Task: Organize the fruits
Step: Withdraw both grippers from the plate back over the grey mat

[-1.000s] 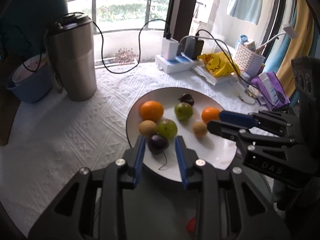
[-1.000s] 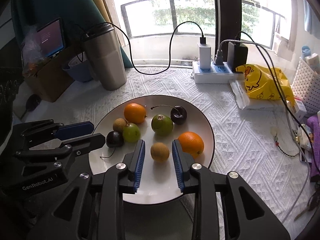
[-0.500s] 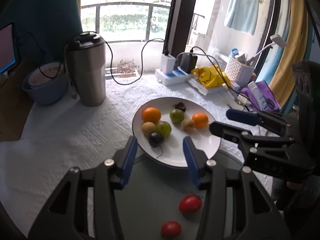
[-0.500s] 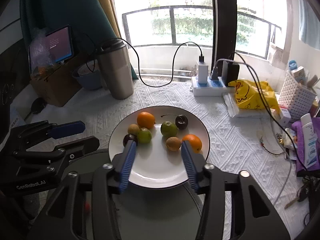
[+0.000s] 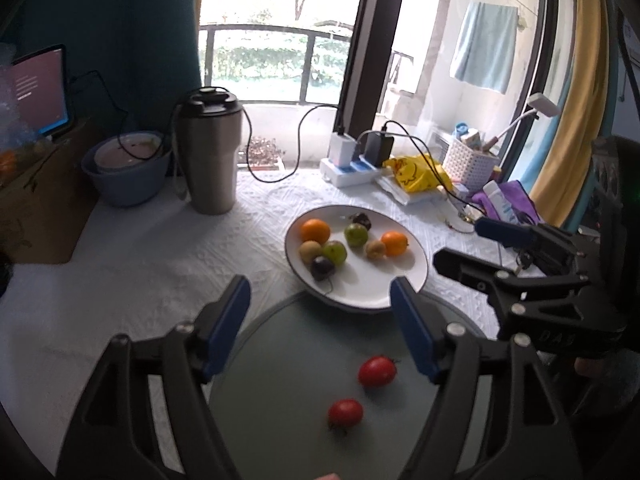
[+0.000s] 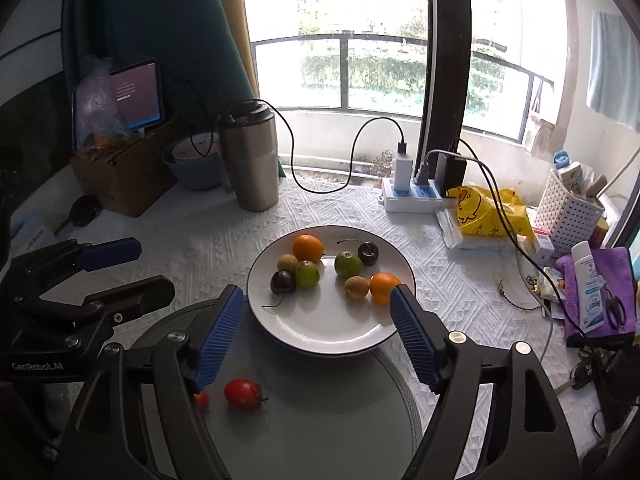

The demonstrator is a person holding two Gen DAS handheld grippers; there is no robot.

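White plate (image 6: 320,340) near middle of surface (image 6: 224,248), its near edge overlapping grey-green glass disc (image 6: 320,408); holds two oranges (image 6: 307,246), two green fruits (image 6: 348,263), two brown kiwi-like fruits (image 6: 356,286), two dark cherries (image 6: 283,281). Two red tomatoes (image 5: 377,370) loose on disc, apart from plate. Left gripper (image 5: 320,320) and right gripper (image 6: 316,328) both above disc, fingers spread wide, nothing held. Likely next: pick one fruit to sort. Best to descend straight over a single fruit, straddle widest part, close gently, soft skin bruises. Round fruit likely to roll; clustered kiwi, green fruit and cherry touching, so take outer one first. Cherry stems (image 6: 274,304) trailing. Around: steel tumbler (image 6: 251,160), power strip (image 6: 412,197) with cables, yellow bag (image 6: 488,212), white basket (image 6: 568,216), blue bowl (image 6: 192,168). All well apart from plate, not obstructing.
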